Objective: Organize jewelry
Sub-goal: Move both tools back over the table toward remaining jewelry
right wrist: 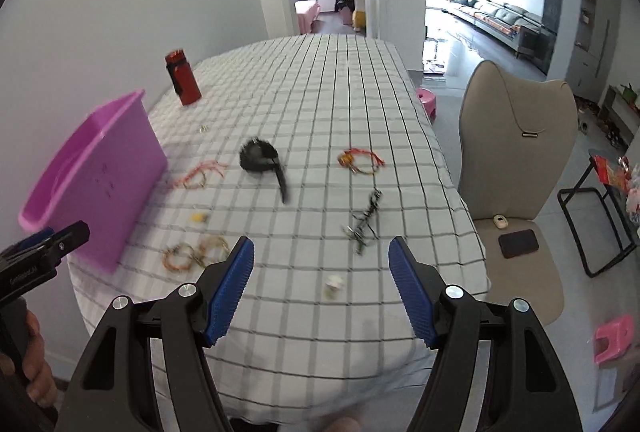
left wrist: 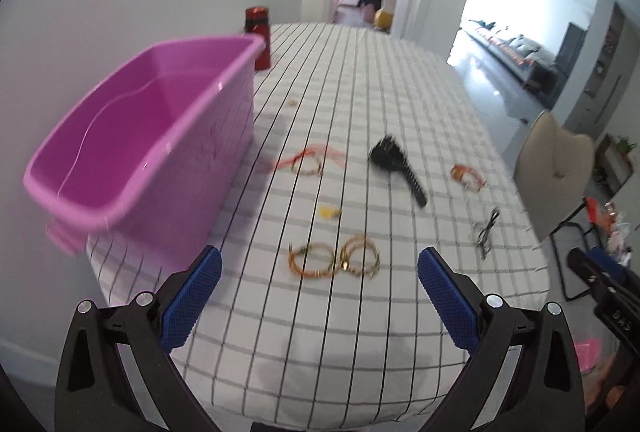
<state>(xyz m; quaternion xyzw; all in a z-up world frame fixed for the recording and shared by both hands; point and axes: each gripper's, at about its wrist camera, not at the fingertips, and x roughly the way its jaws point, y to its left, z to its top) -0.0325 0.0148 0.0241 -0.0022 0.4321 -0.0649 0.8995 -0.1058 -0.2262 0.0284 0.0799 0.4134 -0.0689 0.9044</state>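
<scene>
Jewelry lies scattered on a checked tablecloth (left wrist: 360, 79). Two gold bangles (left wrist: 334, 258) lie just ahead of my open, empty left gripper (left wrist: 320, 268); they also show in the right wrist view (right wrist: 196, 252). A red-string bracelet (left wrist: 308, 159), a small yellow piece (left wrist: 330, 211), an orange bracelet (left wrist: 468, 175) and a dark necklace (left wrist: 486, 230) lie further out. An empty pink tub (left wrist: 136, 135) stands at the left. My right gripper (right wrist: 322, 260) is open and empty above the near edge, with the dark necklace (right wrist: 364, 220) and a small pale piece (right wrist: 334, 284) ahead.
A black hairbrush (left wrist: 396, 161) lies mid-table. A red bottle (left wrist: 258, 35) stands behind the tub. A small ring (right wrist: 204, 129) lies near the bottle. A beige chair (right wrist: 516, 159) with a phone (right wrist: 518, 243) on its seat stands at the table's right side. A wall runs along the left.
</scene>
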